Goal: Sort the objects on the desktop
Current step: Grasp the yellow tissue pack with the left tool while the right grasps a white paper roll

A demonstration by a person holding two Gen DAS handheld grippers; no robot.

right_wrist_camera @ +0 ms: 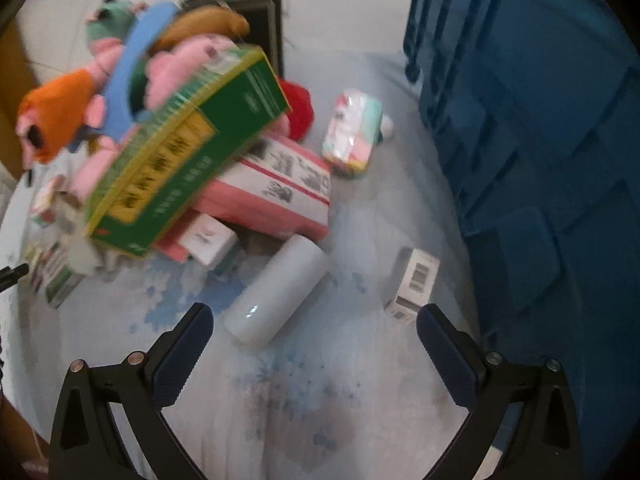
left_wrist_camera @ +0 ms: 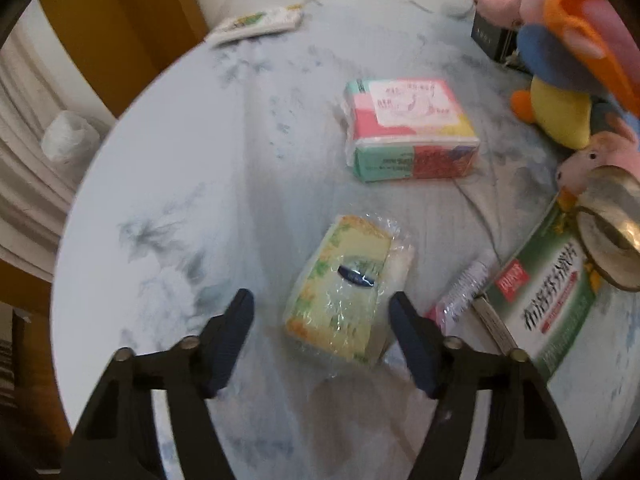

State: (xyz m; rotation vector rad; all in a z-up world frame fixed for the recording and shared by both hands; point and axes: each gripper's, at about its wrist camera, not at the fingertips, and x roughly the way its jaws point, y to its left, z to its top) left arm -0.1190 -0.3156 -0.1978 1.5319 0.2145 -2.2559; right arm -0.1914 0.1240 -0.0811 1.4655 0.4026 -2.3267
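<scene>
Round table (left_wrist_camera: 168, 200): two tissue packs (left_wrist_camera: 408, 128), one blue crate (right_wrist_camera: 540, 140).

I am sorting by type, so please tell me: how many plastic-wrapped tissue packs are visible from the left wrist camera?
2. The green floral tissue pack lies just beyond the left gripper; the pink and mint tissue pack lies farther back. Others may be hidden under the toys.

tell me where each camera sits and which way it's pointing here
Left wrist: rides on the left gripper, looking steeply down at the pale patterned tabletop; a green tissue pack lies between its open dark fingers, untouched.
Right wrist: rides on the right gripper, also angled down; a white cylinder lies just ahead, a blue crate to the right; its fingers are open and empty.
Shared: the same tabletop and the plush toy pile.
</scene>
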